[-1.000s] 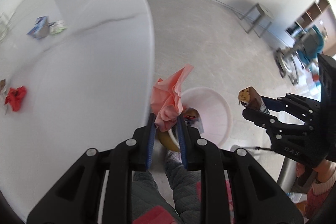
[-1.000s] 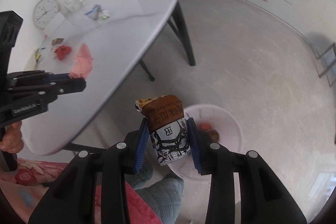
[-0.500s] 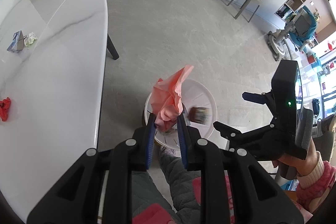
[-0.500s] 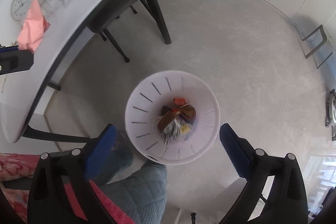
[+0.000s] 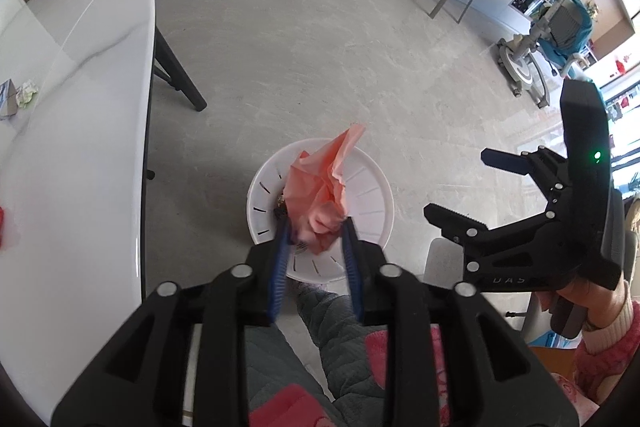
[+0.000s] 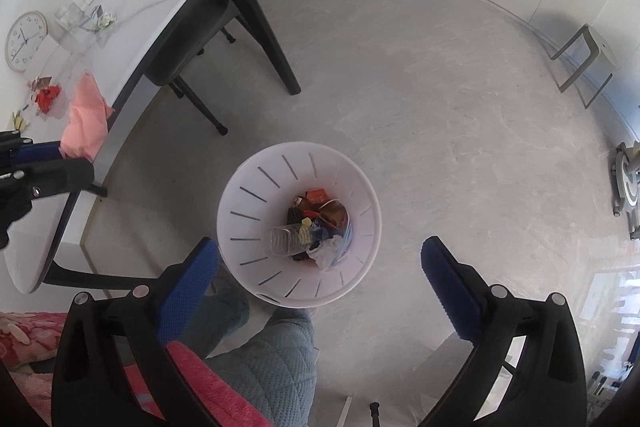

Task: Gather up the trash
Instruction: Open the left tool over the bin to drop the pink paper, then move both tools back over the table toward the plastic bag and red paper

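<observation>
Pink crumpled paper [image 5: 320, 195] is pinched in the left gripper [image 5: 314, 233], its long axis pointing far-right over the white bin [image 5: 372, 195]. The right gripper [image 6: 320, 259] gapes empty above the bin; bare floor [image 6: 440, 87] surrounds it.

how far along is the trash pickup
Done: the white slotted plastic bin already holds wrappers and a clear cup, and the right hand-held gripper is open and empty. In hand: the left hand-held gripper grips crumpled pink paper above the bin. Left: red scrap and other bits on the white table.
</observation>
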The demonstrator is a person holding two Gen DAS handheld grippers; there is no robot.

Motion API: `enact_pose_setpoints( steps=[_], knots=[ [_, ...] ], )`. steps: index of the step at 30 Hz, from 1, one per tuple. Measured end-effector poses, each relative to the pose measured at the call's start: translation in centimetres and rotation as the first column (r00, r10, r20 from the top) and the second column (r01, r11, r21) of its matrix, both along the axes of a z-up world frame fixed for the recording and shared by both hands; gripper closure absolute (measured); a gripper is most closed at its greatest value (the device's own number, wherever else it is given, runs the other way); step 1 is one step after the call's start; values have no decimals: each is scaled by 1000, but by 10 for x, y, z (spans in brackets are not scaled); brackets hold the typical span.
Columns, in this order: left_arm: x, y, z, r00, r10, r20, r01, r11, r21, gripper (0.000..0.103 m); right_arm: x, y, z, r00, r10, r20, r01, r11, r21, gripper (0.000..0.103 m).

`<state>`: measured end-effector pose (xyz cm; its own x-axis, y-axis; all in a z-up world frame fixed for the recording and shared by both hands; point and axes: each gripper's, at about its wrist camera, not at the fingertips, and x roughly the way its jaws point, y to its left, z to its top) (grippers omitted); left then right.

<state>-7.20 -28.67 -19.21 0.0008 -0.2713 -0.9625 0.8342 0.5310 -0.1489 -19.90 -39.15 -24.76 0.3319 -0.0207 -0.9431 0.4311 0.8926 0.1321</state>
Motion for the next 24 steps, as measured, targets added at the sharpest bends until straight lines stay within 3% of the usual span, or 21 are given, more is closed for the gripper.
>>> enact_pose_setpoints(
  steps=[1,2,3,6,13,24],
  knots=[
    [-1,-1,0,1000,-8,4,8,1000,1,59,-2,-1,1,1000,-4,0,4,1000,-4,3],
    [-4,-3,1,1000,-16,15,16,1000,3,43,-3,-2,2,1000,-7,-2,7,1000,-7,3],
    [-6,-4,2,999,-24,30,24,1000,5,35,-4,-4,2,1000,-10,-4,10,1000,-9,3],
    [-11,-7,5,998,-46,43,46,999,0,23,-8,-9,4,1000,-20,-7,20,1000,-15,3],
    [-11,-3,4,998,-47,47,46,999,16,22,-8,-9,5,1000,-22,-4,22,1000,-16,3],
    [12,24,19,997,46,65,-46,999,2,22,23,17,26,999,38,19,-37,999,-36,3]
  ],
)
